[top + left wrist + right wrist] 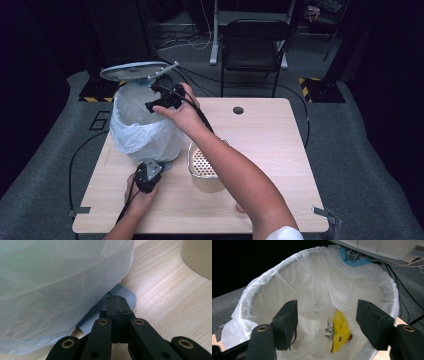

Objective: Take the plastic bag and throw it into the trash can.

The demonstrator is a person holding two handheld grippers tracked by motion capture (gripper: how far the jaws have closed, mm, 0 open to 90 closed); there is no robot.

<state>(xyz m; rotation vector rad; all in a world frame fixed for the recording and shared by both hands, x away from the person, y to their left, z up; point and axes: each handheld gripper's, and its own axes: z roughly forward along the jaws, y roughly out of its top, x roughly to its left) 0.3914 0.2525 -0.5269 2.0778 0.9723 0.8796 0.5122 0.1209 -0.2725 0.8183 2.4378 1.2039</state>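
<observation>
A pedal bin lined with a white plastic bag (142, 125) stands at the table's left, its grey lid (135, 71) raised. My left gripper (148, 172) is at the bin's foot; its jaws are shut and their tips (118, 302) rest on the grey ribbed pedal (125, 293). My right gripper (160, 97) hangs over the bin's mouth, open and holding nothing (327, 317). Down inside the bag (312, 285) lies a yellow piece of rubbish (340, 330) with some dark scraps beside it. The lid's underside (382, 247) shows at the top of the right gripper view.
A perforated metal strainer sits in a beige pot (204, 165) just right of the bin, under my right forearm; the pot's side (197, 257) appears in the left gripper view. A black chair (255, 45) and cables lie beyond the table's far edge.
</observation>
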